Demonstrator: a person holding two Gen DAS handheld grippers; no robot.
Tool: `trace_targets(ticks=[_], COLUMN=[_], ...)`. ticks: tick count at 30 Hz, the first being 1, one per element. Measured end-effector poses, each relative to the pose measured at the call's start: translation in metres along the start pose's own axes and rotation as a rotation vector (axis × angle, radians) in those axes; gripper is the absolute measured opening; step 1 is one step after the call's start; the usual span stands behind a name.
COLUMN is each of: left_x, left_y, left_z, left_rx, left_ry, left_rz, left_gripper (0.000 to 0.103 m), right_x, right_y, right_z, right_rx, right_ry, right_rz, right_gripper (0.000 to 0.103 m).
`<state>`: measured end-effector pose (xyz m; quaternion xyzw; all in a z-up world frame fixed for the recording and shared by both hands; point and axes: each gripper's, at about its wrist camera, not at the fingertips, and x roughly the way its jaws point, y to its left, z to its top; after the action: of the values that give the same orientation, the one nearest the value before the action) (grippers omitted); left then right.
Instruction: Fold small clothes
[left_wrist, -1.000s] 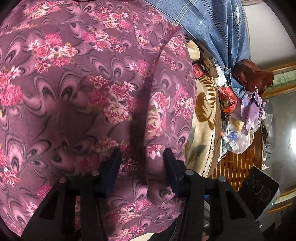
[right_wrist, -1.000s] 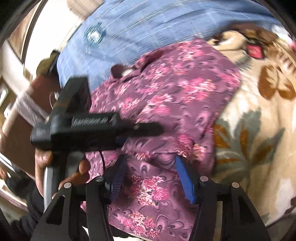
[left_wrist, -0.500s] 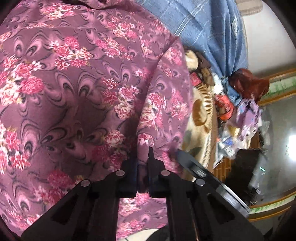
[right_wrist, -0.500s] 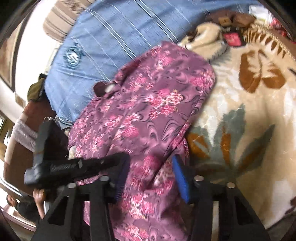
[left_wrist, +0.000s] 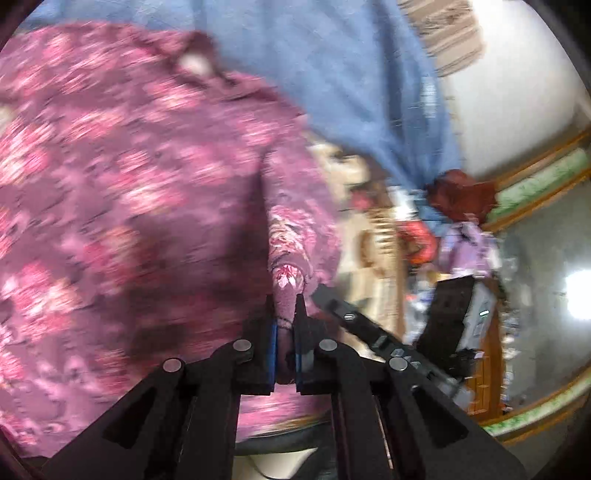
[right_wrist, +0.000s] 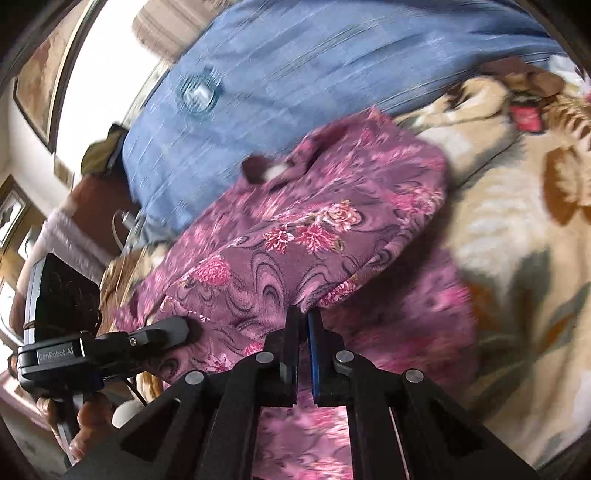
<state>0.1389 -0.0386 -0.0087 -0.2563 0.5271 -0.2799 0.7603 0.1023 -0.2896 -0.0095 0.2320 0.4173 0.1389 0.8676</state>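
A bed with a cream floral blanket (right_wrist: 517, 229) carries the purple floral garment (right_wrist: 295, 236). Left gripper (left_wrist: 284, 310) and right gripper (right_wrist: 303, 321) each pinch its near hem, jaws narrow. The cloth looks light, limp, probably slippery; hold corners.

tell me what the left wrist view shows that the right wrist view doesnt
Only the left wrist view: a dark red bag and lilac cloth past the bed's edge, and the left hand-held gripper shut on a fold of the purple floral garment.

Only the right wrist view: framed pictures on the wall, and the right hand-held gripper shut on the garment's hem.

Both: the garment, the blue striped cloth and the beige leaf-patterned blanket.
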Motion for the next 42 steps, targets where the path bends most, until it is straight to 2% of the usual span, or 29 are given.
trace_targets(ticks=[3, 4, 5, 6, 8, 10, 13, 16, 19, 20, 22, 23, 26, 29, 32, 33, 34, 36, 38, 40, 42], left_x=[0.018, 0.023, 0.023, 0.021, 0.017, 0.014, 0.016, 0.021, 0.021, 0.021, 0.021, 0.021, 0.024, 0.019, 0.008, 0.005, 0.001, -0.010, -0.021, -0.025, -0.016], left_y=[0.042, 0.054, 0.060, 0.065, 0.069, 0.066, 0.059, 0.050, 0.048, 0.047, 0.046, 0.046, 0.045, 0.039, 0.033, 0.033, 0.032, 0.031, 0.028, 0.032, 0.044], left_z=[-0.011, -0.015, -0.017, -0.022, -0.027, -0.030, -0.033, -0.035, -0.037, -0.037, -0.037, -0.035, -0.031, -0.029, -0.028, -0.027, -0.027, -0.027, -0.027, -0.026, -0.023], left_rx=[-0.049, -0.062, -0.070, -0.083, -0.080, -0.055, -0.017, 0.007, 0.024, 0.034, 0.046, 0.047, 0.047, 0.067, 0.083, 0.084, 0.083, 0.084, 0.088, 0.097, 0.060], left_ry=[0.038, 0.050, 0.054, 0.044, 0.028, 0.004, -0.015, -0.019, -0.014, -0.017, -0.013, -0.017, -0.019, -0.037, -0.063, -0.070, -0.077, -0.096, -0.110, -0.111, -0.081], left_rz=[0.122, 0.168, 0.161, 0.115, 0.071, 0.056, 0.071, 0.096, 0.107, 0.117, 0.123, 0.132, 0.140, 0.145, 0.123, 0.116, 0.113, 0.100, 0.085, 0.115, 0.166], left_gripper=[0.005, 0.010, 0.013, 0.016, 0.025, 0.030, 0.031, 0.031, 0.030, 0.025, 0.017, 0.012, 0.006, 0.005, 0.005, 0.005, 0.005, 0.004, 0.004, 0.005, 0.005], right_x=[0.042, 0.054, 0.061, 0.059, 0.038, 0.019, 0.008, 0.027, 0.074, 0.083, 0.112, 0.127, 0.159, 0.184, 0.198, 0.200, 0.202, 0.199, 0.187, 0.177, 0.178], right_y=[0.006, 0.005, 0.004, 0.003, 0.006, 0.012, 0.026, 0.031, 0.028, 0.024, 0.018, 0.014, 0.003, -0.005, -0.001, 0.004, 0.010, 0.015, 0.026, 0.038, 0.045], right_z=[-0.015, -0.023, -0.028, -0.031, -0.028, -0.018, 0.013, 0.049, 0.090, 0.098, 0.116, 0.123, 0.135, 0.134, 0.131, 0.131, 0.129, 0.129, 0.133, 0.134, 0.132], right_rx=[-0.026, -0.036, -0.031, -0.022, -0.031, -0.050, -0.093, -0.093, -0.077, -0.070, -0.046, -0.033, -0.005, -0.013, -0.077, -0.113, -0.150, -0.157, -0.149, -0.154, -0.156], right_ry=[0.101, 0.147, 0.182, 0.182, 0.145, 0.091, 0.040, 0.062, 0.127, 0.148, 0.191, 0.213, 0.270, 0.317, 0.321, 0.320, 0.324, 0.315, 0.281, 0.251, 0.247], right_rz=[-0.029, -0.058, -0.090, -0.094, -0.082, -0.097, -0.117, -0.141, -0.205, -0.225, -0.263, -0.286, -0.345, -0.412, -0.516, -0.550, -0.569, -0.576, -0.525, -0.488, -0.476], right_gripper=[0.006, 0.010, 0.010, 0.015, 0.031, 0.065, 0.069, 0.068, 0.065, 0.065, 0.056, 0.054, 0.050, 0.040, 0.022, 0.010, 0.002, 0.002, 0.002, 0.002, 0.002])
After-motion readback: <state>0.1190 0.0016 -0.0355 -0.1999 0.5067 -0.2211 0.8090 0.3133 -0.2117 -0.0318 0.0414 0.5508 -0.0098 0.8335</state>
